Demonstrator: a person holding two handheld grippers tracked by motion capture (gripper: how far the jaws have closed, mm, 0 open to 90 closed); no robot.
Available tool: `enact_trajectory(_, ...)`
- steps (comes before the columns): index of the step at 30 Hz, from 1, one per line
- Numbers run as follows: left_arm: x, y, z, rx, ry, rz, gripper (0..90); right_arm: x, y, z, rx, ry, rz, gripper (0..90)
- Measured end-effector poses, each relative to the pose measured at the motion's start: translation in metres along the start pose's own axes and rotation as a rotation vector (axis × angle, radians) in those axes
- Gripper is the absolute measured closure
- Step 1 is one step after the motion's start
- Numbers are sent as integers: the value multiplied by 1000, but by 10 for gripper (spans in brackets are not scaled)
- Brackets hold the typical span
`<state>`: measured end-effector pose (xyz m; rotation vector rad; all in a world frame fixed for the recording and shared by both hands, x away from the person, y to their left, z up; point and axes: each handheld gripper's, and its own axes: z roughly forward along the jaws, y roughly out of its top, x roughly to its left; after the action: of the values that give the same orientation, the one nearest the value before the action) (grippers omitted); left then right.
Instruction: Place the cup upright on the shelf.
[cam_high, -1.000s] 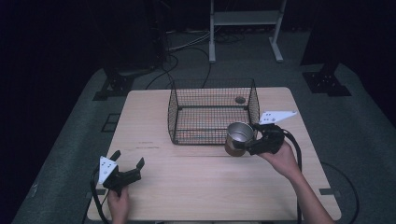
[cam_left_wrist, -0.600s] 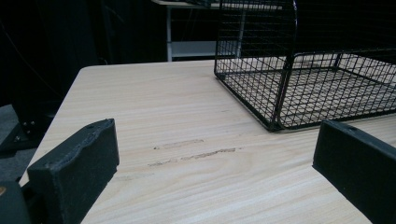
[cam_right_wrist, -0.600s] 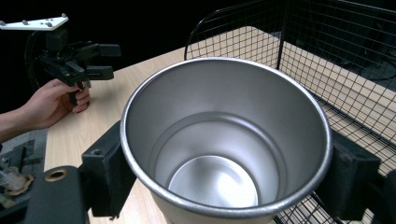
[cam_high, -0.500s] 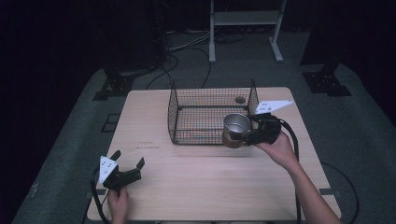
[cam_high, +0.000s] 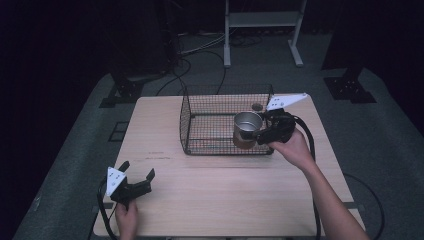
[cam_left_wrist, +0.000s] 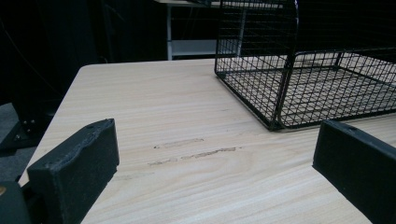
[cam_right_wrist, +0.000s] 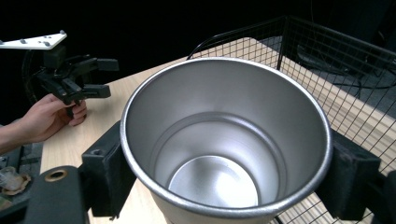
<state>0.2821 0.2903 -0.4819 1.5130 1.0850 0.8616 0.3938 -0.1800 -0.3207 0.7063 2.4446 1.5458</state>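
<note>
The right gripper (cam_high: 261, 134), clamped on the steel cup (cam_high: 247, 129), has carried it up and left to the wire basket's (cam_high: 200, 135) right rim at frame centre; lowering inside seems next. The left gripper (cam_high: 135, 181) rests agape, lower left.

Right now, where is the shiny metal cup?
In the high view the metal cup is on the table's right side, gripped by the right gripper and held at the wire basket's right end, over its front corner.
</note>
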Motion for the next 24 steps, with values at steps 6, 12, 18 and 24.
enact_trajectory(6, -1, 0, 1, -1, 1, 4, 0, -3, 10, 1, -3, -8, -4, 178)
enact_trajectory(12, -1, 0, 1, 0, 1, 3, 0, -8, 22, 4, -4, -14, -13, 178)
enact_trajectory(18, -1, 0, 1, 1, 0, 5, 0, -13, 31, 10, 4, -21, -16, 178)
enact_trajectory(24, 0, 0, 1, 4, 0, 7, 0, -18, 40, 16, 6, -26, -19, 178)
